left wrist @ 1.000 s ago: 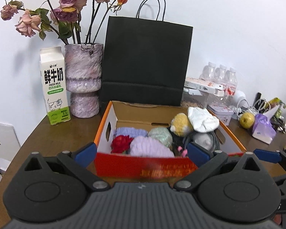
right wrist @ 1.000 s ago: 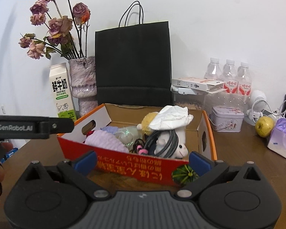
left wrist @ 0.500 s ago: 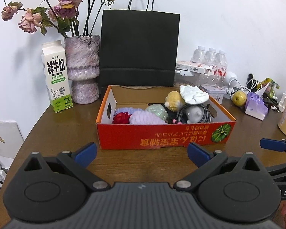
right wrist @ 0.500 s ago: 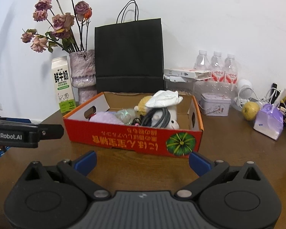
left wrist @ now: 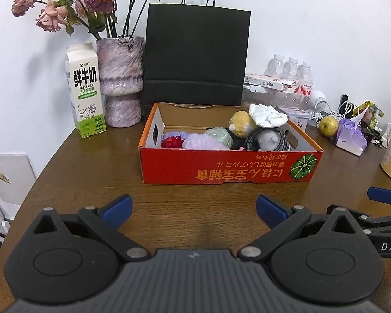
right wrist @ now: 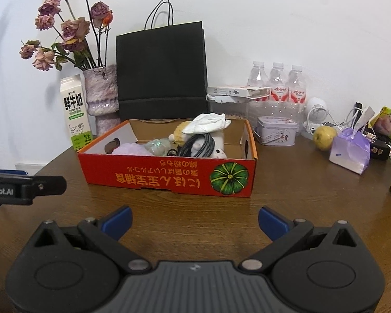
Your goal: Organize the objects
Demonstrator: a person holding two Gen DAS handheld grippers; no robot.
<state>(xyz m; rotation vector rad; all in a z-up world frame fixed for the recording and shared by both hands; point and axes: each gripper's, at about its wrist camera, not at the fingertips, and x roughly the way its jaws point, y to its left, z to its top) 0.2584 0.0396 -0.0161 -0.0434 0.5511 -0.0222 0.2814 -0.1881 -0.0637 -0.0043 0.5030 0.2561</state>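
Red box (left wrist: 221, 167) with plush toys (left wrist: 241, 126), coiled cable (left wrist: 284, 135) inside.

Left wrist view: low over the bench (left wrist: 91, 182), facing the red box (left wrist: 221, 167) squarely, near its long front. Right wrist view: same height, angled toward the box (right wrist: 169, 174) from its right front. Shared: box, black bag (left wrist: 195, 57) behind it, vase (right wrist: 101, 96) and milk carton (right wrist: 75, 114) left of it
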